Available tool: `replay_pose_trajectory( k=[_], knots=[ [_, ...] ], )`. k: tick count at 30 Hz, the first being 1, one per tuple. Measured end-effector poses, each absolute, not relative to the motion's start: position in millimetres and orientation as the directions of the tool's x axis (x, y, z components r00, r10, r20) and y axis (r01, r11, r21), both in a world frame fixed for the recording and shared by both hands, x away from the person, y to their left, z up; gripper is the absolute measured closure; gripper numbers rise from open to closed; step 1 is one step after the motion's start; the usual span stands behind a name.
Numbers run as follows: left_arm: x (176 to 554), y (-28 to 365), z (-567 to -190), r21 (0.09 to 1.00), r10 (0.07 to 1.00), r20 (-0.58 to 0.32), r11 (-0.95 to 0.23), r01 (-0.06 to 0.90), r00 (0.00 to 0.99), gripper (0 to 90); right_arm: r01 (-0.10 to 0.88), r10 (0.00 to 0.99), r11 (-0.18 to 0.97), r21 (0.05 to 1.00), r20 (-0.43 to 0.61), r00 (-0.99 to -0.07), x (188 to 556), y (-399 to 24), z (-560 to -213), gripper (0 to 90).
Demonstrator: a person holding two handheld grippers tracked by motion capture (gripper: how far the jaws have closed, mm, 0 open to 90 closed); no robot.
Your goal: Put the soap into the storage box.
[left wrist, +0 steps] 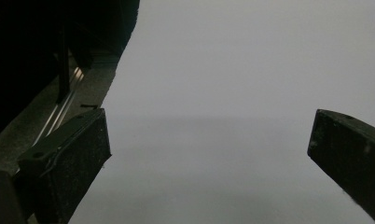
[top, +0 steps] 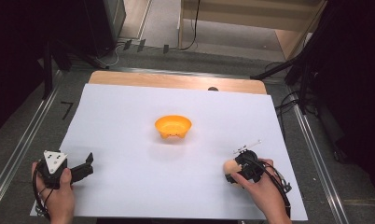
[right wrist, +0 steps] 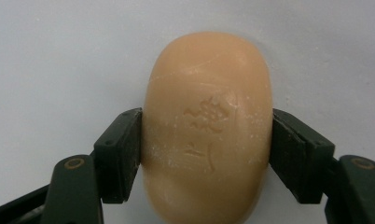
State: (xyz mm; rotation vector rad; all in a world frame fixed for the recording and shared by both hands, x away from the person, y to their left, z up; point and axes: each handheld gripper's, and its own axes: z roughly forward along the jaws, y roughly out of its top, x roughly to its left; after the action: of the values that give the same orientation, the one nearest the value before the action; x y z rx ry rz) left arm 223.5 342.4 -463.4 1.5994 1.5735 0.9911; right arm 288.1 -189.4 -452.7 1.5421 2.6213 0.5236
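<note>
Two grippers: both near the bench's front edge
Left gripper [top: 85, 164]: near left, jaws wide apart, over white paper [top: 129, 121]
Orange bowl [top: 173, 127]: centre, well apart from both
Right gripper [right wrist: 206, 154]: near right, clamped on the peach soap bar [right wrist: 206, 126]

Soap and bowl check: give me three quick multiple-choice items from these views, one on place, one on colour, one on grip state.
1. Where does the bowl stand?
A. mid-sheet
B. by the left gripper
C. off the sheet

2. What colour is the bowl?
A. blue
B. orange
C. green

3. How is the right gripper?
A. wide open, nothing between the jaws
B. shut on the bowl
C. shut on the soap bar

Answers: 1 A, high view shows it at the white sheet's middle; 2 B, plainly orange; 3 C, both pads press the bar's sides.
</note>
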Motion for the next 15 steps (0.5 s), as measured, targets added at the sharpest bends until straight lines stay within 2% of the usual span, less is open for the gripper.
replay_pose_trajectory(
  k=[3, 7, 11, 15],
  knots=[
    [223, 342, -463, 0.873, 0.998, 0.061, -0.044, 0.486, -0.019, 0.0, 0.835, 0.86, 0.442, 0.327, 0.111, -0.498, 286, -189, -454, 32.0],
    [223, 342, -464, 0.878, 0.998, 0.052, -0.034, 0.478, -0.024, 0.0, 0.823, 0.858, 0.478, 0.307, 0.04, -0.513, 285, -179, -455, 31.6],
    [223, 342, -464, 0.876, 0.998, 0.055, -0.037, 0.48, -0.023, 0.0, 0.841, 0.868, 0.467, 0.272, 0.039, -0.495, 288, -177, -454, 31.6],
    [223, 342, -463, 0.874, 0.998, 0.057, -0.041, 0.484, -0.02, 0.0, 0.836, 0.866, 0.468, 0.288, 0.039, -0.498, 286, -178, -454, 31.6]
  ],
)
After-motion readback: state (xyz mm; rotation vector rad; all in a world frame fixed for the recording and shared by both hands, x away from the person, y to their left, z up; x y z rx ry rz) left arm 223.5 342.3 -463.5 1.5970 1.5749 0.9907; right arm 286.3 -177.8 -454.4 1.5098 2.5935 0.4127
